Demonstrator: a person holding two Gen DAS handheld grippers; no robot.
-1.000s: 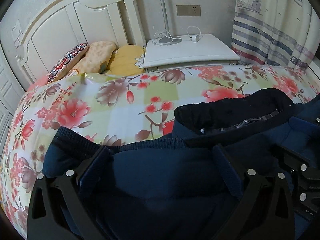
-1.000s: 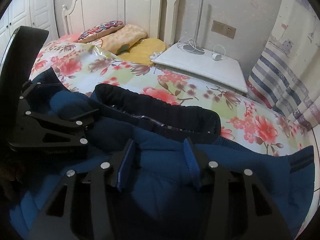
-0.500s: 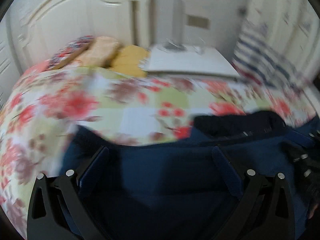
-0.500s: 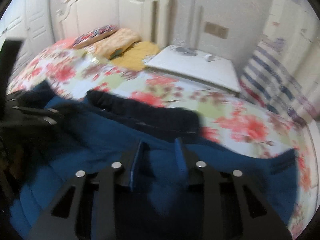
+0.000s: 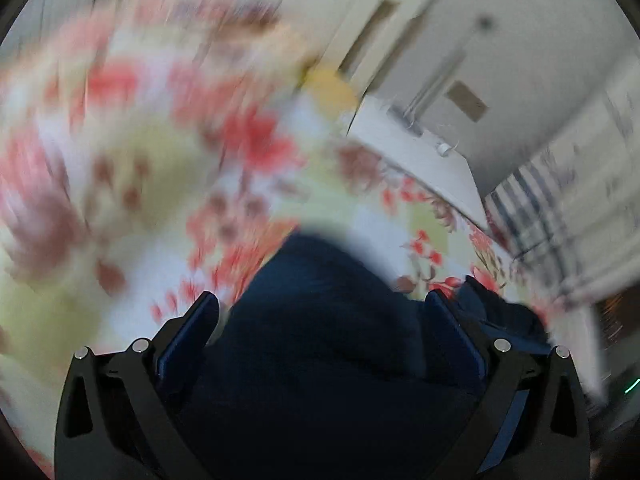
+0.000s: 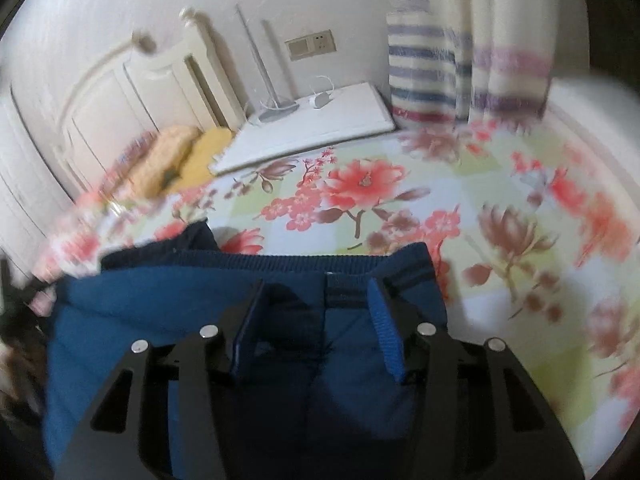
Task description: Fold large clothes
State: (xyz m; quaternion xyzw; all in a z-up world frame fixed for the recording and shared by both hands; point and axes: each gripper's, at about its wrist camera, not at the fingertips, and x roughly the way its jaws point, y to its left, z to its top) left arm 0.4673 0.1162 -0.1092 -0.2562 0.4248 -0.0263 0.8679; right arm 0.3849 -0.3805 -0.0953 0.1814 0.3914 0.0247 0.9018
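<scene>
A dark blue jacket with a ribbed hem and a black lining lies on the flowered bedspread. My right gripper stands over its ribbed edge with the fingers partly apart and blue cloth bunched between them. In the blurred left wrist view my left gripper has its fingers wide apart, with a fold of the jacket filling the gap between them. Whether either gripper pinches the cloth does not show.
A white nightstand with a lamp base and a cable stands beyond the bed. Pillows lie by the white headboard. A striped curtain hangs at the right.
Both views have swung fast and blurred. The left camera has rolled and tilted over the bed. The right gripper now faces the jacket's ribbed hem, and the collar has slid left.
</scene>
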